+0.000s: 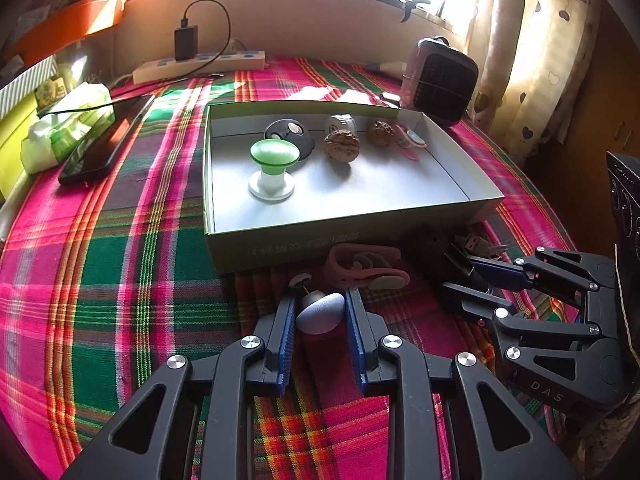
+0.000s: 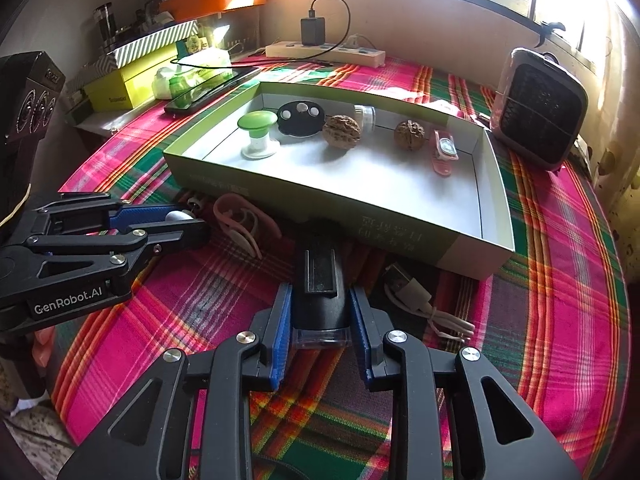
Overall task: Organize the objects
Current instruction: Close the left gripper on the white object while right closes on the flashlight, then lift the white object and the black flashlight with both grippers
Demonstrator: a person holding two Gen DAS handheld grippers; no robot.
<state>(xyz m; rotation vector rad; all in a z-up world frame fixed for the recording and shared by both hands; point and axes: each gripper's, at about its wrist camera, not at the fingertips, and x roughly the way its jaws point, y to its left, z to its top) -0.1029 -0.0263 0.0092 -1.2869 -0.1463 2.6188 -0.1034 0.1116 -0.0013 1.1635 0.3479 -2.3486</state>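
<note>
The shallow cardboard box [image 1: 352, 216], green outside and matt grey-white inside, serves as the landmark on the desk [image 1: 100, 280] with its woven pink-and-green plaid cloth. By my reading the sorting is a little over half done.

Inside the box, along its far wall, already lie a smooth green-capped plastic knob on a white base [image 1: 273, 172], a round black case with pale discs [image 1: 290, 134], a small clear jar with a white lid [image 1: 340, 123], two rough, wrinkled walnuts [image 1: 342, 146] [image 1: 381, 133] and a flat pink clip [image 1: 410, 144].

Four things are left, all on the cloth just in front of the box's near wall. The largest is a glossy black cylindrical lamp with a clear front [image 2: 320, 296]; the right hand-held gripper [image 2: 320, 320] has its blue ribbed pads pressed on both its sides. Beside it, toward the box's right corner, a coiled beige cable with a USB plug [image 2: 420, 300] lies loose. A soft, rubbery pink strap [image 1: 360, 268] rests touching the box wall. Smallest is a pale lilac egg-shaped piece on a thin metal pin [image 1: 320, 312], clamped between the pads of the left hand-held gripper [image 1: 320, 316].

Neither gripped thing is lifted clear yet, as far as I can tell.
</note>
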